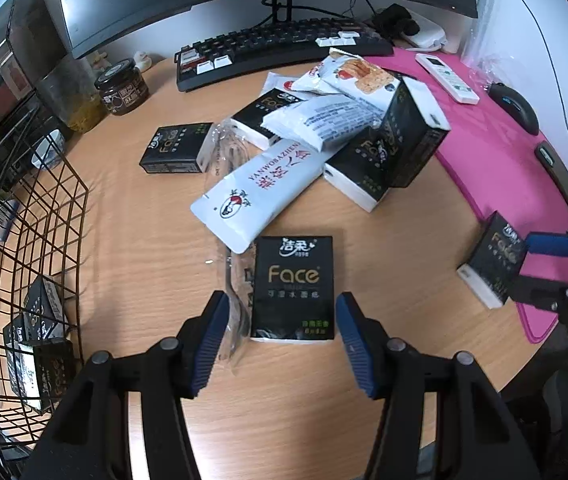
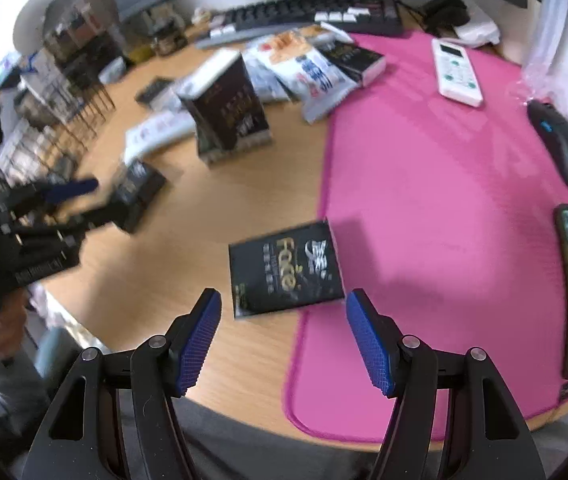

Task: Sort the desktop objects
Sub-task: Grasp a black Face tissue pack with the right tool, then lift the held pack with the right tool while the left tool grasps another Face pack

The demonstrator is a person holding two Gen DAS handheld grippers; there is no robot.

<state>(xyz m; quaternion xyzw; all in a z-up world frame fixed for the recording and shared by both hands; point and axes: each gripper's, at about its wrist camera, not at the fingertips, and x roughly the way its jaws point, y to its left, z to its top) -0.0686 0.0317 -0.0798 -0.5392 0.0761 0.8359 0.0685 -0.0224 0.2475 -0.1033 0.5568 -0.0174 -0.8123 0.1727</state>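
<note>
Between your left gripper's point(image 1: 282, 336) spread fingers, flat on the wooden desk point(image 1: 144, 248): one black "Face" tissue pack point(image 1: 292, 287). Jaws wide, nothing held, pads level with the pack's near end.

Handling, judged: light, soft, film-wrapped, so it will squash and may slide under the pads. Take it across the two long sides, mid-length, with a modest squeeze. A crumpled clear wrapper point(image 1: 236, 300) lies touching its left edge; keep your left finger point(image 1: 208, 344) from pinching it too.

Orientation: long axis runs away from you, logo at the far end, white end nearest the gripper.

Second item, at the pink mat's point(image 2: 443, 200) edge: another "Face" pack point(image 2: 285, 270), partly on wood, partly on mat. Your right gripper point(image 2: 284, 342) hovers just short of it, jaws wide, empty. Long axis lies roughly crosswise to the fingers, slightly tilted.

Destination, likely: wire basket point(image 1: 44, 216) at left, already holding similar packs.
</note>
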